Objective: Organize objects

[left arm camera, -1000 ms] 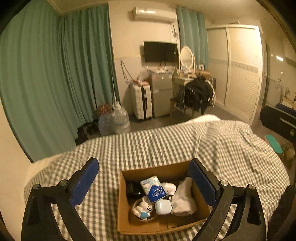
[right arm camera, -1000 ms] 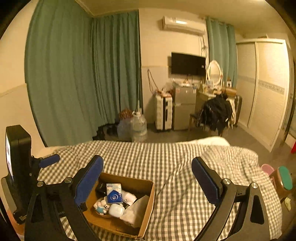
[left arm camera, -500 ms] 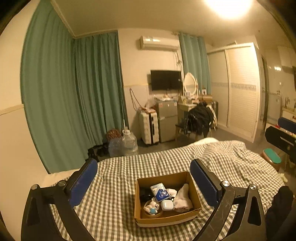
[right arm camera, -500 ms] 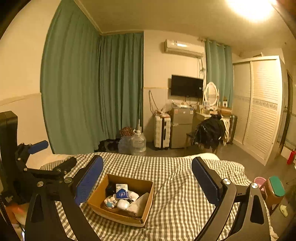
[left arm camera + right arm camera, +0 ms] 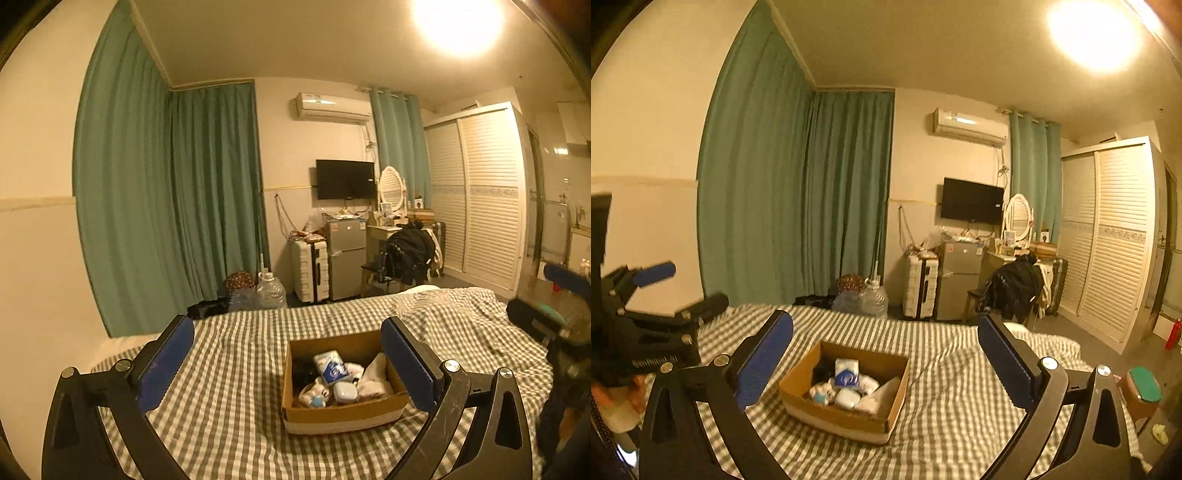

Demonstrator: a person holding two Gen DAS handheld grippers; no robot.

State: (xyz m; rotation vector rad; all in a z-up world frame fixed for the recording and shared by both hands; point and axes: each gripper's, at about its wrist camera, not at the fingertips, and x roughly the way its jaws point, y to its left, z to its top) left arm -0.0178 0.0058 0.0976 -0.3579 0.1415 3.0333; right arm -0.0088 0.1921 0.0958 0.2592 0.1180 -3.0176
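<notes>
An open cardboard box (image 5: 343, 415) sits on the checked bed (image 5: 236, 398). It holds a blue-and-white tissue pack (image 5: 330, 364), a white earbud case (image 5: 345, 391), a small white plush toy (image 5: 313, 395), a white cloth (image 5: 375, 376) and something dark. The box also shows in the right wrist view (image 5: 846, 419). My left gripper (image 5: 288, 358) is open and empty, raised well back from the box. My right gripper (image 5: 886, 354) is open and empty, also raised, with the box low and left of centre.
Green curtains (image 5: 166, 206), water jugs (image 5: 271, 291), a white suitcase (image 5: 310, 271), a small fridge (image 5: 345, 254) and a chair with a black jacket (image 5: 408, 253) stand beyond the bed. A louvred wardrobe (image 5: 484, 195) is at the right. A teal-topped stool (image 5: 1141, 387) stands by the bed.
Both grippers have lifted and drawn back from the box, which now looks smaller and lower. The view has tilted up to show the ceiling light. Both stay open.
</notes>
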